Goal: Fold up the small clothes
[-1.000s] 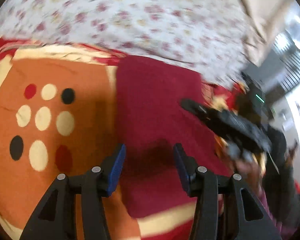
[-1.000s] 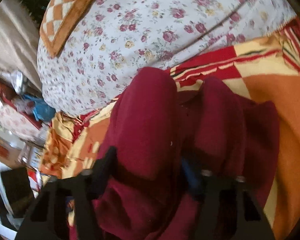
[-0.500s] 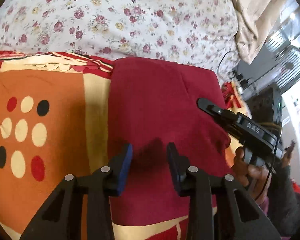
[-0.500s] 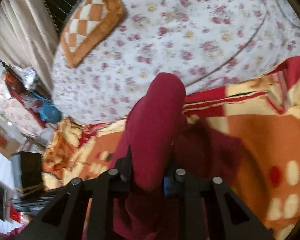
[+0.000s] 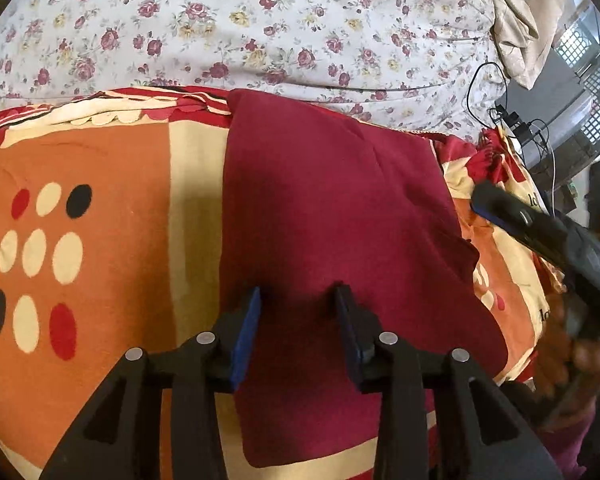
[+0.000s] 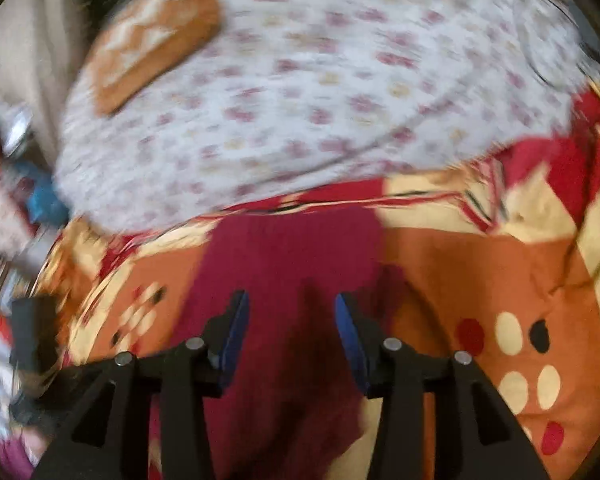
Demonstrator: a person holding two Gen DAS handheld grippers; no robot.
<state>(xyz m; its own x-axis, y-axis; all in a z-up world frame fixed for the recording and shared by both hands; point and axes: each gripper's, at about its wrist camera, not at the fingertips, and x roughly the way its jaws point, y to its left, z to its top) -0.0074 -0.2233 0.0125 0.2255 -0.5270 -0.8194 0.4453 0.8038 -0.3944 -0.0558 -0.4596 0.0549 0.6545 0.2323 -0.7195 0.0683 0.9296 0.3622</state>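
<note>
A dark red garment [image 5: 332, 216] lies flat, folded into a long panel, on an orange, cream and red patterned blanket [image 5: 100, 184]. My left gripper [image 5: 297, 300] is open and empty, its blue-padded fingers just above the garment's near part. The right gripper [image 5: 516, 216] shows at the right edge of the left wrist view, held in a hand beyond the garment's right side. In the blurred right wrist view the garment [image 6: 292, 256] lies ahead and under my right gripper [image 6: 291, 303], which is open and empty.
A white floral bedsheet [image 5: 260, 28] covers the bed beyond the blanket. An orange checked cushion [image 6: 152, 40] lies at the far left of the sheet. Cables and a device [image 5: 512, 120] sit off the bed's right edge, next to a beige cloth [image 5: 520, 20].
My right gripper has let go of the garment and opened; the lifted fold now lies flat. The right gripper has pulled back to the right. My left gripper stays open over the garment.
</note>
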